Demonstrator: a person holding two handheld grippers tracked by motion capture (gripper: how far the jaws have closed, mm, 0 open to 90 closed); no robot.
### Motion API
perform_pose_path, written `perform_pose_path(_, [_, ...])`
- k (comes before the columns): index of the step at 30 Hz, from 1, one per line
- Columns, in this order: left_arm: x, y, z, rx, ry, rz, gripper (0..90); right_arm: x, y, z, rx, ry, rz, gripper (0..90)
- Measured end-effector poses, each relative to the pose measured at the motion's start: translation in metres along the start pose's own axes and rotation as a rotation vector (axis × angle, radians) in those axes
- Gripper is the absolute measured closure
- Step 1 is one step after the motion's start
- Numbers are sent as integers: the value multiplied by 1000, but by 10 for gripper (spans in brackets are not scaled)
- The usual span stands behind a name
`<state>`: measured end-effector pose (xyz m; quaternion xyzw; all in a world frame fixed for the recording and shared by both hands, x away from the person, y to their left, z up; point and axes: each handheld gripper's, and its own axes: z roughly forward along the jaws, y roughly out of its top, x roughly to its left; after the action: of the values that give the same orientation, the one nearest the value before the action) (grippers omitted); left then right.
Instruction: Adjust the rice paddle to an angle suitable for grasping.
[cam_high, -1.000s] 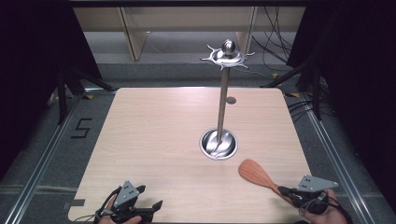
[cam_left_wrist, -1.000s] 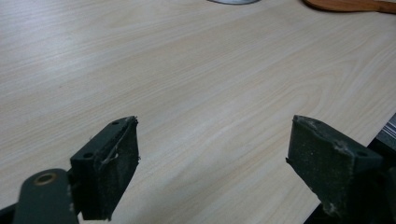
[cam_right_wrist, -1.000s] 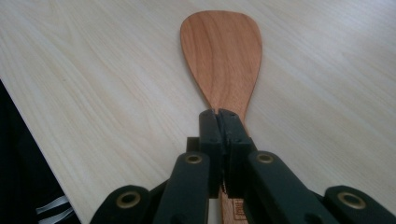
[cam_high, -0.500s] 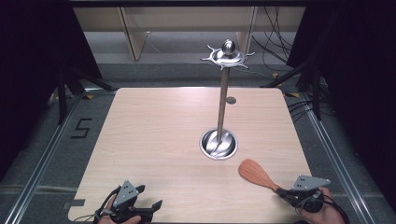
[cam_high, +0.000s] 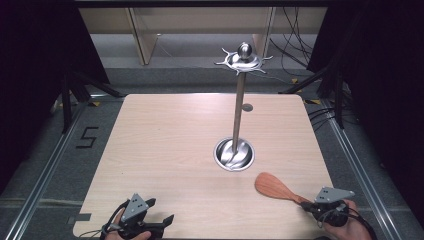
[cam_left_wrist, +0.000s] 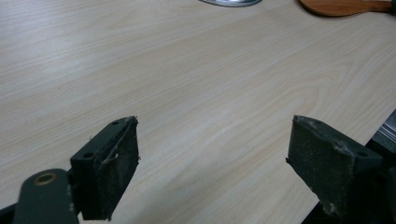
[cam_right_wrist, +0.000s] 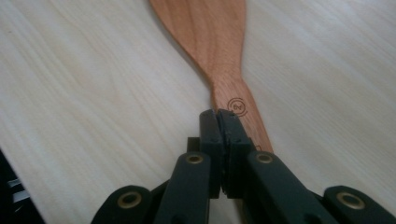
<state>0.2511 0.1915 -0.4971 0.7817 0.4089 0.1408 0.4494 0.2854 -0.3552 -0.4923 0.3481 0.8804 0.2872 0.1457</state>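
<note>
Thing in hand: wooden spatula (cam_high: 276, 188), lying low over the counter (cam_high: 170, 145) at about 5 o'clock from the counter's middle.
Right claw (cam_right_wrist: 223, 122): clamped tight on the spatula's thin handle, jaws pressed together with only the wood between them; in the high view the right claw (cam_high: 309, 205) sits at the near right corner.
Long axis: the handle runs from the claw toward 10 o'clock in the high view, so the blade leads away from the hand.
Blade to stand: the steel utensil stand (cam_high: 235, 152) lies at about 11 o'clock from the blade, near but apart; its hook ring (cam_high: 243, 61) sits high on the pole.
Nearer hand: the right one, by a wide margin.
Left claw (cam_left_wrist: 212, 154): jaws spread wide, nothing between them, bare counter beneath; in the high view the left claw (cam_high: 162, 222) is at the near left, about 7 o'clock.
Look of the spatula: reddish-brown wood, smooth grain, rounded paddle blade narrowing to a slim neck, a small ringed stamp (cam_right_wrist: 237, 106) burned in just ahead of the grip.
</note>
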Motion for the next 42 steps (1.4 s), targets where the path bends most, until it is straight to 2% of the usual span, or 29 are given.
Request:
perform_pose_path(3, [0, 0, 0, 1, -1, -1, 159, -7, -2, 2, 2, -19, 16, 897])
perform_pose_path(4, [1, 0, 0, 3, 1, 11, 160, -7, -3, 4, -16, -22, 26, 897])
perform_pose_path(5, [0, 0, 0, 3, 0, -6, 159, -8, -4, 7, -38, -27, 29, 897])
perform_pose_path(6, [0, 0, 0, 3, 0, -6, 160, -8, -4, 7, -38, -27, 29, 897])
perform_pose_path(7, [0, -1, 1, 1, 0, -8, 160, -11, -3, 3, 6, -25, 40, 896])
perform_pose_path(12, [-1, -1, 1, -1, -13, -18, 160, -20, -2, 6, -10, -54, 40, 895])
perform_pose_path(13, [-1, -1, 1, -10, -23, -23, 160, -24, -1, 7, -2, -57, 66, 895])
perform_pose_path(16, [-2, -1, 2, -10, -20, -26, 160, -29, 1, 9, -10, -67, 69, 895])
perform_pose_path(18, [0, -1, 1, -2, -20, -9, 160, -34, 4, 12, -12, -67, 78, 895])
perform_pose_path(20, [-1, -1, 1, 0, -15, -18, 159, -37, 6, 14, -9, -67, 80, 895])
perform_pose_path(21, [1, 0, 0, -3, -17, -3, 160, -38, 10, 17, -11, -73, 106, 895])
perform_pose_path(22, [0, 0, 0, -1, -12, -19, 160, -42, 12, 19, -13, -78, 79, 895])
perform_pose_path(23, [0, 0, -1, 8, -2, -11, 160, -40, 13, 23, -26, -84, 120, 895])
perform_pose_path(24, [0, 0, 0, 4, -5, -15, 160, -43, 16, 23, -14, -86, 107, 895])
perform_pose_path(26, [0, 0, -1, 5, -4, -13, 159, -46, 20, 26, -8, -91, 110, 895])
perform_pose_path(27, [0, 0, -1, 5, -6, -17, 160, -50, 23, 26, 7, -91, 79, 895])
perform_pose_path(28, [0, 0, -1, 5, -6, -17, 160, -51, 25, 31, -22, -99, 86, 895])
perform_pose_path(29, [0, 0, -1, 3, -7, -7, 160, -52, 27, 29, 11, -90, 86, 895])
perform_pose_path(30, [2, 0, -1, -1, -12, 7, 160, -54, 30, 31, 10, -90, 79, 895])
perform_pose_path(31, [0, 0, -1, -9, -10, -22, 160, -54, 32, 33, 16, -96, 80, 894])
perform_pose_path(32, [0, 0, -1, -8, -11, -18, 159, -54, 33, 37, -18, -106, 81, 894])
perform_pose_path(34, [0, 0, 0, -18, -15, -24, 159, -54, 35, 38, -13, -108, 83, 893])
perform_pose_path(36, [1, 0, -1, -18, -13, -26, 160, -58, 44, 40, 27, -97, 65, 891])
perform_pose_path(37, [1, 0, -1, -19, -12, -24, 159, -57, 46, 45, 1, -110, 77, 890])
perform_pose_path(38, [1, 0, -1, -19, -12, -24, 159, -57, 46, 45, 1, -110, 77, 890])
perform_pose_path(39, [1, 0, -1, -15, -9, -21, 160, -59, 52, 48, 17, -112, 60, 890])
perform_pose_path(42, [1, 0, -1, -15, -9, -21, 159, -59, 58, 50, 39, -102, 62, 888])
